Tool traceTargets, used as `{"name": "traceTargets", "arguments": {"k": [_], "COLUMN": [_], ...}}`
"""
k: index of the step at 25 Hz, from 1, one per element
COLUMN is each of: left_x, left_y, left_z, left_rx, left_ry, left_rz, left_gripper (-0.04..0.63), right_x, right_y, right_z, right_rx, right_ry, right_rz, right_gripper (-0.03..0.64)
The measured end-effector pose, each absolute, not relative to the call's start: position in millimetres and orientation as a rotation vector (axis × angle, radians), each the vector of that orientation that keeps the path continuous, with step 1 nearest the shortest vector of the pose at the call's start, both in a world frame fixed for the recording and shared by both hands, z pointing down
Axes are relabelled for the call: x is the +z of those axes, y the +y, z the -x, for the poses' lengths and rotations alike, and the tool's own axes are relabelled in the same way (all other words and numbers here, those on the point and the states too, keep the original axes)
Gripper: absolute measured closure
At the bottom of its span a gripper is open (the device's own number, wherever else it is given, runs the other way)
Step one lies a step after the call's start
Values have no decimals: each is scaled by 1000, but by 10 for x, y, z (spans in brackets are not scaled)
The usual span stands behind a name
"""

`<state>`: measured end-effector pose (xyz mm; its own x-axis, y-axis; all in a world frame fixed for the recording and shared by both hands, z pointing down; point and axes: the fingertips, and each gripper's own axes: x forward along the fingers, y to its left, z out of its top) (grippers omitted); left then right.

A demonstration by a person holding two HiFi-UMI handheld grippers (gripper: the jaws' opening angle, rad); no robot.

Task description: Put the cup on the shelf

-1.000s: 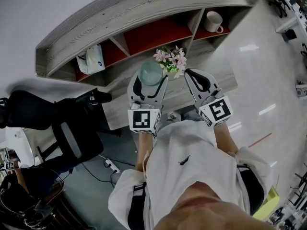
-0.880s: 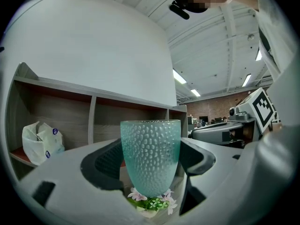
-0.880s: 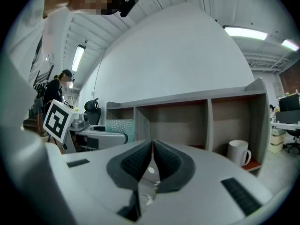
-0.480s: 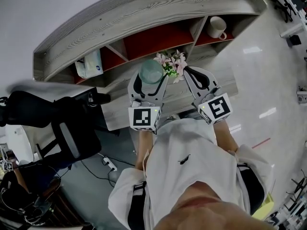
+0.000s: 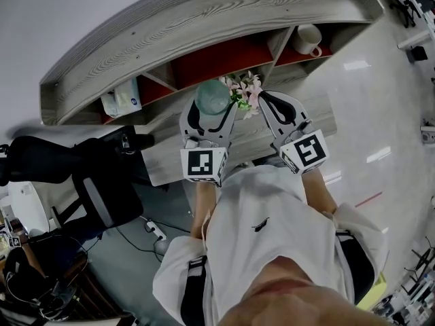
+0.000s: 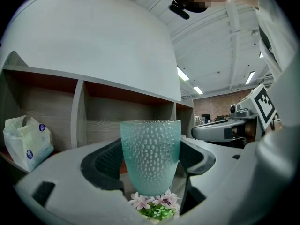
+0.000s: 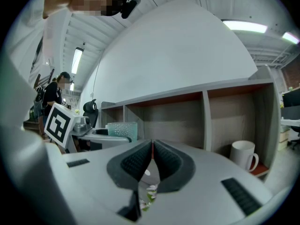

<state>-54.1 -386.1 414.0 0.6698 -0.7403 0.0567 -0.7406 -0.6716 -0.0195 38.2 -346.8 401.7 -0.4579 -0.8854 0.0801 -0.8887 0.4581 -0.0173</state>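
Your left gripper (image 5: 212,114) is clamped on the cup (image 6: 150,153) right by the flowers (image 5: 246,90) mid-frame, so dip and you could snag them. Your right gripper (image 7: 151,159) is pinched closed and empty, so there's no backup.

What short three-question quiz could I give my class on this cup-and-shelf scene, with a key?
1. True or false: the left gripper grips the dimpled teal glass cup upright.
2. The right gripper is: A) open round a mug; B) shut, empty; C) shut on flowers.
3. Fill in: in the head view, the white ceramic mug stands in the grey wooden shelf's ____ compartment.
Key: 1 true; 2 B; 3 rightmost.
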Motion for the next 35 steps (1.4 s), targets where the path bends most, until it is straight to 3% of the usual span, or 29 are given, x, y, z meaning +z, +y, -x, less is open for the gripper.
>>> {"name": "traceTargets", "arguments": {"k": [35], "left_x": [4423], "left_y": [-4459], "left_z": [224], "left_rx": [156], "left_ry": [-1252], "left_rz": [-2848], "left_gripper": [215], "right_x": [4152], "right_y": [-3808], "right_z": [-580], "right_rx": [136], "right_ry": [-2614], "right_rz": [-1611], "right_gripper": [581]}}
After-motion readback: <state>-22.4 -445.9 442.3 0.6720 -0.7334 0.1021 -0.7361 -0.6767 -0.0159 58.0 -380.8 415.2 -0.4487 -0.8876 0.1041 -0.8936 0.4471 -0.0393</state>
